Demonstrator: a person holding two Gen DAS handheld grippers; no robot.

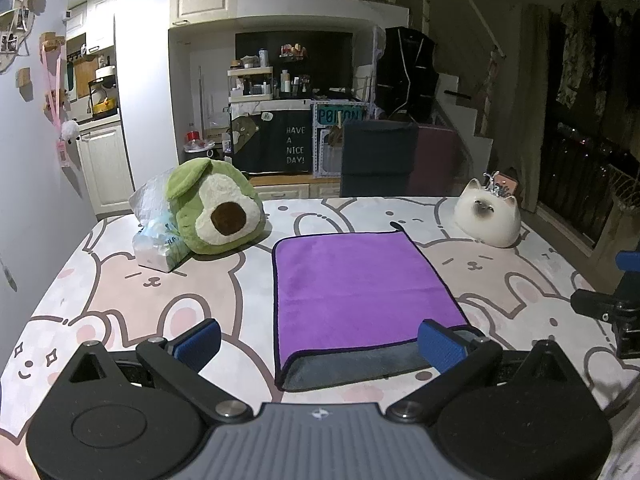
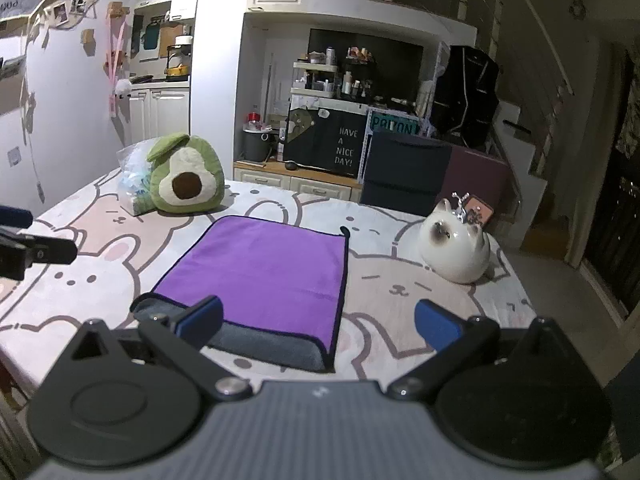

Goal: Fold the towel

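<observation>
A purple towel [image 1: 360,288] with a grey underside lies folded over on the bunny-print surface [image 1: 140,300]; a grey strip of the lower layer shows along its near edge. It also shows in the right wrist view [image 2: 272,272]. My left gripper [image 1: 320,344] is open and empty, just above the towel's near edge. My right gripper [image 2: 320,320] is open and empty over the towel's near right corner. The other gripper shows at the right edge of the left view [image 1: 616,308] and the left edge of the right view [image 2: 24,244].
A green avocado plush [image 1: 216,208] and a plastic tissue pack [image 1: 160,240] sit at the far left. A white cat-shaped ornament [image 1: 488,216] sits at the far right. Cabinets and shelves stand beyond the surface's far edge.
</observation>
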